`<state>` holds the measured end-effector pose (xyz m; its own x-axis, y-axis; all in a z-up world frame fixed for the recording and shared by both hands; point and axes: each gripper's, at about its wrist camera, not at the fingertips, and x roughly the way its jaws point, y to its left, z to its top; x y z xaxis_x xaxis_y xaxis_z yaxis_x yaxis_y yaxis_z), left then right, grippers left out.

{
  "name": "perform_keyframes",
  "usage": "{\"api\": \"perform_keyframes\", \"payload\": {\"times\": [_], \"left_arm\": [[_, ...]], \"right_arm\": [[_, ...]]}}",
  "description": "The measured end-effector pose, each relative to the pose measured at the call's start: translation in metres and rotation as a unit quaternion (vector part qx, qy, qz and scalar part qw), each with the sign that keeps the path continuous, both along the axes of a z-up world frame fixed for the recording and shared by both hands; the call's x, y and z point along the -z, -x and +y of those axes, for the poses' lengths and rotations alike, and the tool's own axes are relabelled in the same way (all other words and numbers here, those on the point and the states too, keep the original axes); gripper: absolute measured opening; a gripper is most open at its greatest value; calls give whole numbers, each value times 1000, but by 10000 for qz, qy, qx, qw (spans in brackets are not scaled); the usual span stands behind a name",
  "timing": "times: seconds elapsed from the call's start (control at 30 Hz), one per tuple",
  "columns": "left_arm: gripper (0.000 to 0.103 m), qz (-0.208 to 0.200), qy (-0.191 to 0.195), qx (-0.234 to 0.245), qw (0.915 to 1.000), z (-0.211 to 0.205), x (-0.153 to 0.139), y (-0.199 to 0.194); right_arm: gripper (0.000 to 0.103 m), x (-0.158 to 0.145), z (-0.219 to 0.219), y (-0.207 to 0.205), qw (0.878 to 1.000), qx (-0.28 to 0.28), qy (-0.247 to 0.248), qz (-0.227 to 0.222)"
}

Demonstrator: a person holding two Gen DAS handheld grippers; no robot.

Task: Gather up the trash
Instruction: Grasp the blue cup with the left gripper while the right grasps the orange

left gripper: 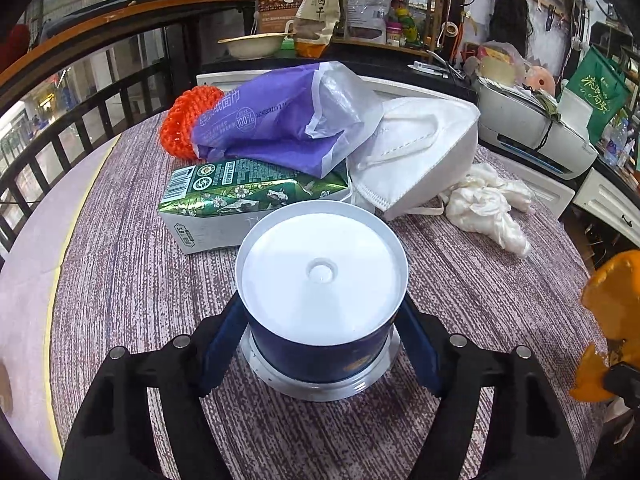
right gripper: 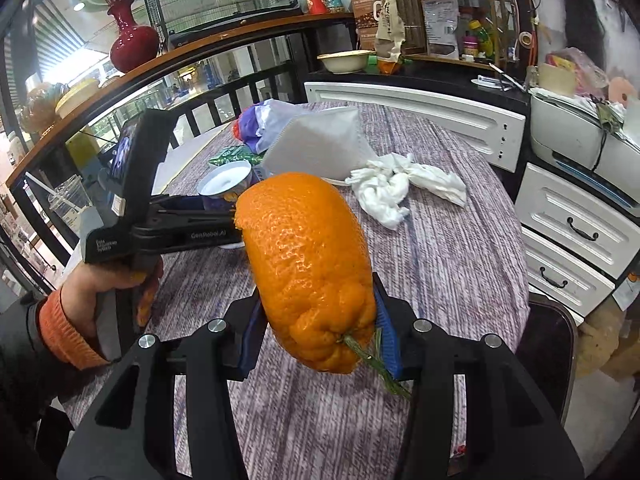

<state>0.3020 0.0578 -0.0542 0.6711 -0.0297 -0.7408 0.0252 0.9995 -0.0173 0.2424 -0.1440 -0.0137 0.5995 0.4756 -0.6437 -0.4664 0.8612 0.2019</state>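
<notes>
A dark blue cup [left gripper: 322, 276] stands upside down on the round table [left gripper: 460, 320], its white base facing up. My left gripper [left gripper: 322, 300] is shut on it, one blue pad against each side. In the right wrist view the same cup [right gripper: 226, 178] shows behind the person's hand [right gripper: 104, 292] holding that gripper. My right gripper [right gripper: 316, 320] is shut on a large piece of orange peel [right gripper: 304, 248] with a green stem, held above the table. The peel [left gripper: 612, 312] also shows at the right edge of the left wrist view.
Behind the cup lie a green drink carton [left gripper: 248, 196], a purple tissue pack [left gripper: 280, 124], a white face mask [left gripper: 420, 152], a crumpled white tissue [left gripper: 488, 208] and an orange crochet piece [left gripper: 180, 120]. White drawers [right gripper: 576, 232] and a printer [left gripper: 532, 124] stand to the right.
</notes>
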Motion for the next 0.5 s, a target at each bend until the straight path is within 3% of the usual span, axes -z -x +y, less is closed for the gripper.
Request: {"api": "perform_keyframes", "payload": {"times": [0.23,0.5], "left_arm": [[71,-28,-64,129,9999,-6,-7,15],[71,-502,41,399,9979,-22,-40,67]], "right_arm": [[48,5,-18,7,9998,123,-153,60],[48,9,-44,23,9991,337,-237,64]]}}
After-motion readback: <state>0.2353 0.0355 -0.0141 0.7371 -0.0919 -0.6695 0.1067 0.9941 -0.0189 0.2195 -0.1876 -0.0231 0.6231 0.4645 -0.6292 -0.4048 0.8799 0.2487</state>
